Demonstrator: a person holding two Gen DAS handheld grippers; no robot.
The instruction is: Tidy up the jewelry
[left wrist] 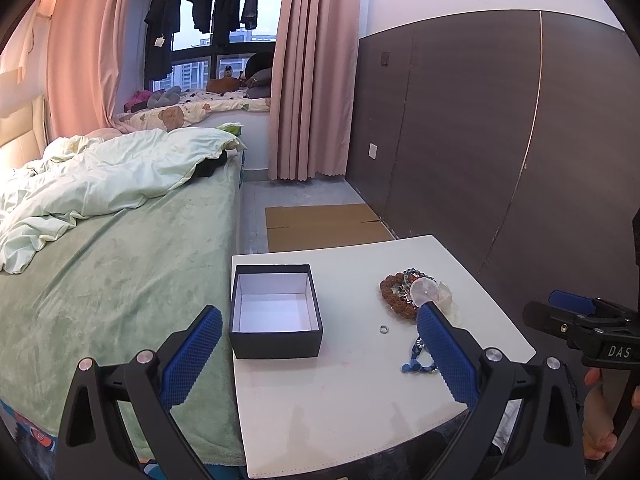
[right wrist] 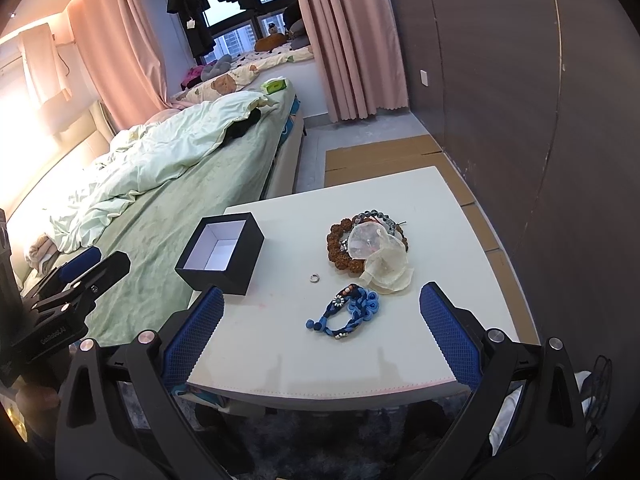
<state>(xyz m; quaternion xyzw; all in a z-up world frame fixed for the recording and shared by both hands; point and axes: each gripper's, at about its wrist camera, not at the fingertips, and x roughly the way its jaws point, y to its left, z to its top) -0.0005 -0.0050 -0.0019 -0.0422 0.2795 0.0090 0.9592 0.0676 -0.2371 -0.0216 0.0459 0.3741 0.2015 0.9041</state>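
Observation:
An open black box with a white inside stands on the left of the white table. To its right lie a small silver ring, a brown bead bracelet under a clear pouch, and a blue braided bracelet. My left gripper is open and empty, hovering near the box and ring. My right gripper is open and empty above the blue bracelet.
A bed with a green cover touches the table's left side. A dark panelled wall runs along the right. Flat cardboard lies on the floor beyond the table.

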